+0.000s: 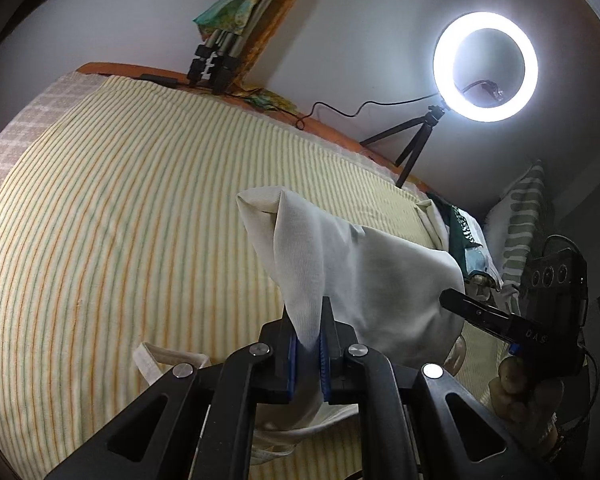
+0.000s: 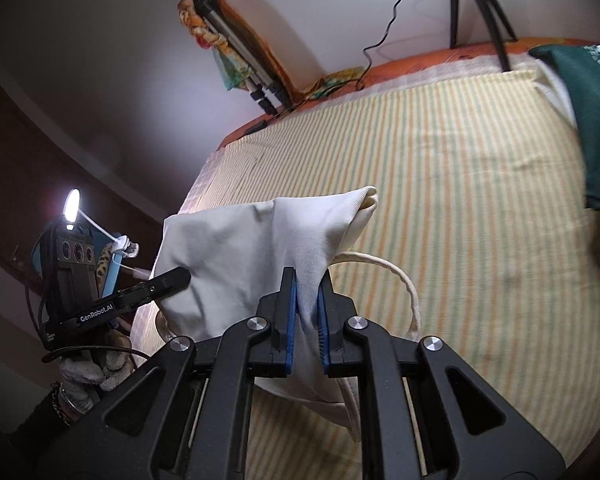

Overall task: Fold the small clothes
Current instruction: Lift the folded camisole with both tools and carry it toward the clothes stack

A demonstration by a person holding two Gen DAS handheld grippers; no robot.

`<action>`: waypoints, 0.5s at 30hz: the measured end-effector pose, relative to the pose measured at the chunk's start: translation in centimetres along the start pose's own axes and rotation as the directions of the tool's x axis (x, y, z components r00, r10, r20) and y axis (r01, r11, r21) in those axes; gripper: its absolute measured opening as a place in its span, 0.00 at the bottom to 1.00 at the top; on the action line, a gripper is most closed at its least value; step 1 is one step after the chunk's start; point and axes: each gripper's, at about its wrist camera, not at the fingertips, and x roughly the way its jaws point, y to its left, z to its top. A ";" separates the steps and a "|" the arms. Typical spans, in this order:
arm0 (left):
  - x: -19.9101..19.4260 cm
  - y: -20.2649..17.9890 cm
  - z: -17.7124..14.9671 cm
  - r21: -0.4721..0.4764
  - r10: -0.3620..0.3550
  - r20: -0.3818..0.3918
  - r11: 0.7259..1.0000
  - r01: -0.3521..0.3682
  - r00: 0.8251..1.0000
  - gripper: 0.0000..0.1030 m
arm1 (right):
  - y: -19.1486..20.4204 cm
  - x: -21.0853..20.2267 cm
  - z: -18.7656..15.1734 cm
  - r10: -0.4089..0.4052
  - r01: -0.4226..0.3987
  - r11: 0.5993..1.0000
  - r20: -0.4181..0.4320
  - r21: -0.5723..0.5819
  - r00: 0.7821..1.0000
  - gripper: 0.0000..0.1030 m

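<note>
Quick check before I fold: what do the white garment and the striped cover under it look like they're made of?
White garment: looks like soft knit cotton, matte, off-white; fine ribbing shows where the left claw pinches it, and it drapes in loose folds.

Striped cover: seems a thicker woven or terry-like cotton, matte, pale yellow with orange and green stripes in raised ridges. Fibre content cannot be confirmed by eye.

My two wrist cameras sit close behind my jaws, tilted down across the yellow striped bedsheet [image 1: 120, 220]. Both share the cream ribbed cloth [image 1: 380, 280] and black tripod [image 1: 408, 140]; each sees the other's gripper.
</note>
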 end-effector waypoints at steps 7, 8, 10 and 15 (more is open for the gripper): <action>2.2 -6.7 0.7 0.108 -0.048 0.002 0.993 0.047 0.999 0.05 | -3.7 -5.5 1.6 -0.051 0.049 0.999 0.075 0.022 0.996 0.10; 2.6 -7.8 0.7 0.133 -0.050 0.004 0.990 0.049 0.999 0.05 | -4.3 -6.3 2.0 -0.056 0.054 0.998 0.084 0.025 0.995 0.10; 3.3 -9.6 0.9 0.166 -0.056 0.004 0.985 0.054 0.998 0.05 | -5.2 -7.6 2.8 -0.072 0.069 0.997 0.102 0.028 0.992 0.10; 5.8 -12.9 1.6 0.184 -0.092 -0.008 0.979 0.092 0.996 0.05 | -7.6 -10.9 4.5 -0.110 0.107 0.994 0.138 0.027 0.984 0.10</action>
